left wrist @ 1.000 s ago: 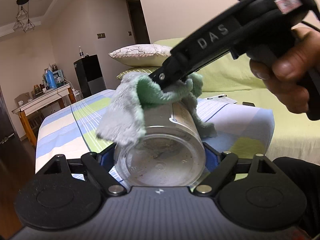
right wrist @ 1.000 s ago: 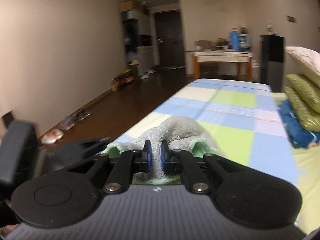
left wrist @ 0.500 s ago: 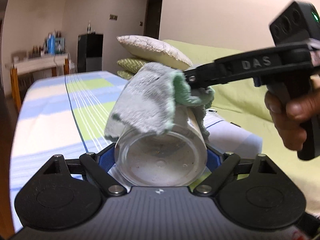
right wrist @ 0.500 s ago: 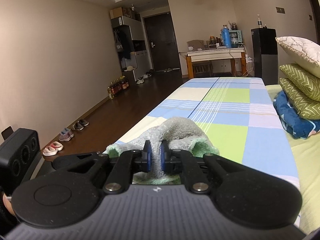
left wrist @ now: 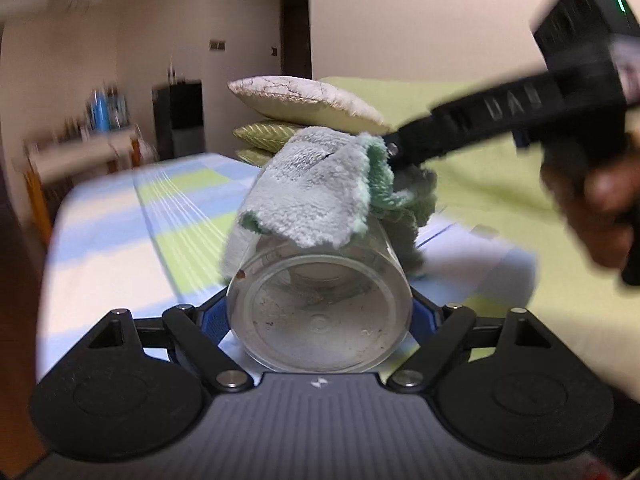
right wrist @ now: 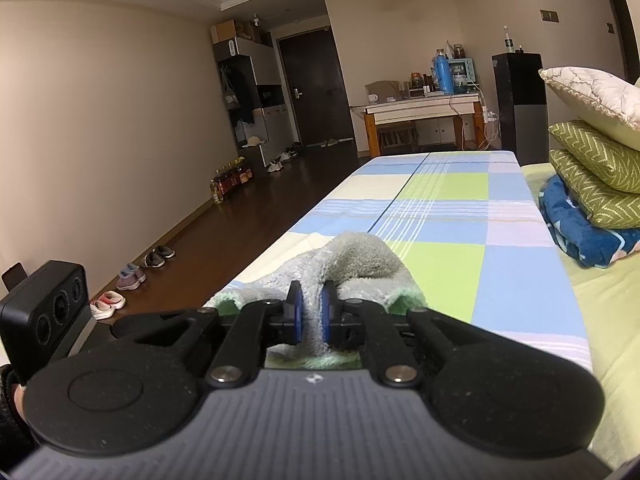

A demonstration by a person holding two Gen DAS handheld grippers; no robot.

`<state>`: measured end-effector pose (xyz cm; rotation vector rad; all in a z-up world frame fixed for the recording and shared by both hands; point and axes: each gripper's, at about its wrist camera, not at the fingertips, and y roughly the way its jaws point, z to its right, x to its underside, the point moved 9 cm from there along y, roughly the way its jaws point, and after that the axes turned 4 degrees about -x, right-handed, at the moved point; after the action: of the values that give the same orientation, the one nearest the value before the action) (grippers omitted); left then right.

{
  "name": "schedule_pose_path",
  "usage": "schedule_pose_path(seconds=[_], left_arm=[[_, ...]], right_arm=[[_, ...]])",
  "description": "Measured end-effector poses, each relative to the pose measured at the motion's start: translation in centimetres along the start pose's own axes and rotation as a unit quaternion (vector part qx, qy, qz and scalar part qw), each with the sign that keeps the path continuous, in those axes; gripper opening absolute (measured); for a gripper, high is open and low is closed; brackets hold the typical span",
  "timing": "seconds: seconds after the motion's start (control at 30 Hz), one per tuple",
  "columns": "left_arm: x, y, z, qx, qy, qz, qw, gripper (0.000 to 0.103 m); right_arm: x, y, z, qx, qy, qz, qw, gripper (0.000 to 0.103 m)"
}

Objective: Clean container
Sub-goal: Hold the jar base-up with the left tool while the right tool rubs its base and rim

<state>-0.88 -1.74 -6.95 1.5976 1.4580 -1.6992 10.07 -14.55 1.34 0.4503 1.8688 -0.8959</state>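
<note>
Our left gripper clamps the clear container on its side between both blue pads, its flat base facing the camera, above the checked bedspread. Our right gripper pinches the grey-green cloth tightly and drapes it over the container's upper wall. A small brown speck sits on the container's rim.

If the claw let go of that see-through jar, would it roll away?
Probably. The jar is round and lies on its side in the left claw, so it could roll on the bed. It looks like thin clear plastic, so likely light. The cloth draped over it might slow it.
</note>
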Motion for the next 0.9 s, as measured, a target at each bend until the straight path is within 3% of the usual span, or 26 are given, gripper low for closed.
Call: schedule_pose_path(seconds=[0.1, 0.3, 0.5, 0.6, 0.73, 0.9], left_arm=[[0.6, -0.5, 0.3, -0.035, 0.069, -0.008, 0.9970, 0.085], [1.7, -2.0, -0.1, -0.040, 0.074, -0.005, 0.9964, 0.085], [1.4, -1.6, 0.1, -0.043, 0.073, -0.003, 0.9964, 0.085], [0.8, -0.6, 0.0, -0.043, 0.069, -0.003, 0.9967, 0.085], [-0.6, 0.9, 0.4, -0.045, 0.077, -0.004, 0.9960, 0.085], [-1.9, 2.5, 1.0, -0.047, 0.081, -0.003, 0.9956, 0.085]], right_arm=[[0.0, 0.8, 0.1, -0.001, 0.002, -0.003, 1.000, 0.007], [0.2, 1.6, -0.7, -0.007, -0.002, -0.001, 1.000, 0.008], [1.2, 1.5, -3.9, -0.046, -0.043, -0.016, 0.998, 0.008], [1.2, 1.7, -4.5, -0.047, -0.061, -0.018, 0.997, 0.008], [0.6, 2.1, -3.2, -0.027, -0.063, -0.013, 0.998, 0.007], [-0.6, 2.5, 0.5, 0.005, -0.009, 0.000, 1.000, 0.006]])
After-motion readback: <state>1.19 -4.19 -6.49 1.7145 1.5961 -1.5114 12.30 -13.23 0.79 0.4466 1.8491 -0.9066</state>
